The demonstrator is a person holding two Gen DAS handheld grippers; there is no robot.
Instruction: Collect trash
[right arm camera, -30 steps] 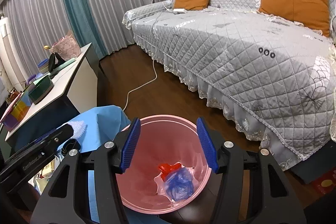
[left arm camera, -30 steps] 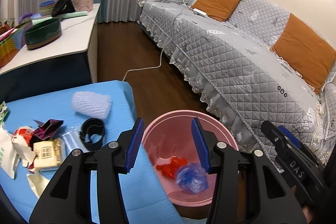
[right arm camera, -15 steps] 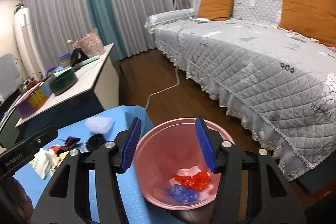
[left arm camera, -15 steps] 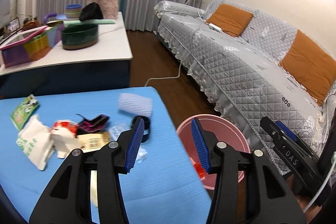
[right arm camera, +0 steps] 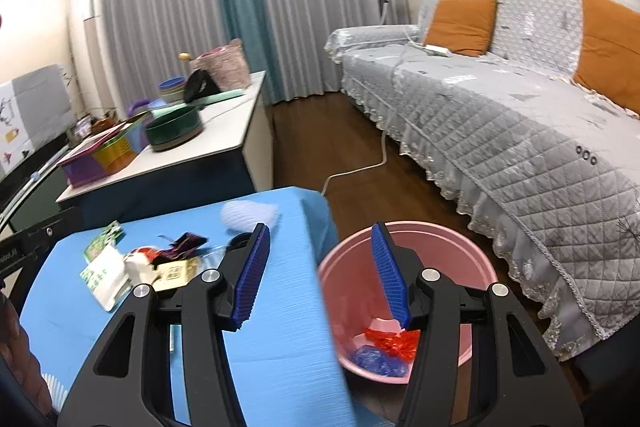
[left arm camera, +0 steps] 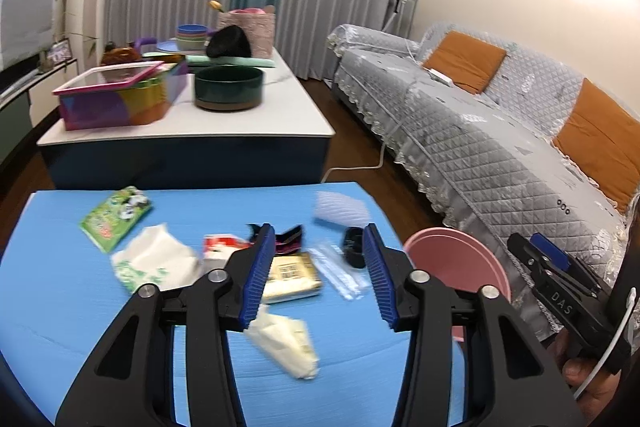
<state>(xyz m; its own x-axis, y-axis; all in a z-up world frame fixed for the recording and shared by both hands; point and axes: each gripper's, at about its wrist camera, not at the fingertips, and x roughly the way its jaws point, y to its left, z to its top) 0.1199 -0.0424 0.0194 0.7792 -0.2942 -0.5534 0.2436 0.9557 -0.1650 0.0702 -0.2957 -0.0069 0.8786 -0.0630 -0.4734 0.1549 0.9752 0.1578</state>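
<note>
Trash lies on the blue table (left arm camera: 80, 307): a green packet (left arm camera: 116, 217), a white crumpled bag (left arm camera: 154, 263), a tan packet (left arm camera: 290, 277), a black ring (left arm camera: 354, 247), a foam net (left arm camera: 340, 209) and crumpled paper (left arm camera: 288, 343). My left gripper (left arm camera: 318, 229) hovers over this pile. Its jaws are closing with nothing between them. The pink bin (right arm camera: 440, 227) stands on the floor at the table's right edge. It holds a red wrapper (right arm camera: 390, 341) and blue plastic (right arm camera: 376, 365). Straddling the table edge and the bin is my right gripper (right arm camera: 319, 227), open and empty.
A white side table (left arm camera: 280, 115) behind carries a dark green bowl (left arm camera: 228, 87) and a coloured box (left arm camera: 116, 99). A grey quilted sofa (right arm camera: 520, 131) runs along the right. A white cable (right arm camera: 360, 167) crosses the wooden floor between them.
Both grippers swung left, away from the bin. The left one went from above the bin to above the trash on the table, and its jaws narrowed a little. The right one now sits half over the table.
</note>
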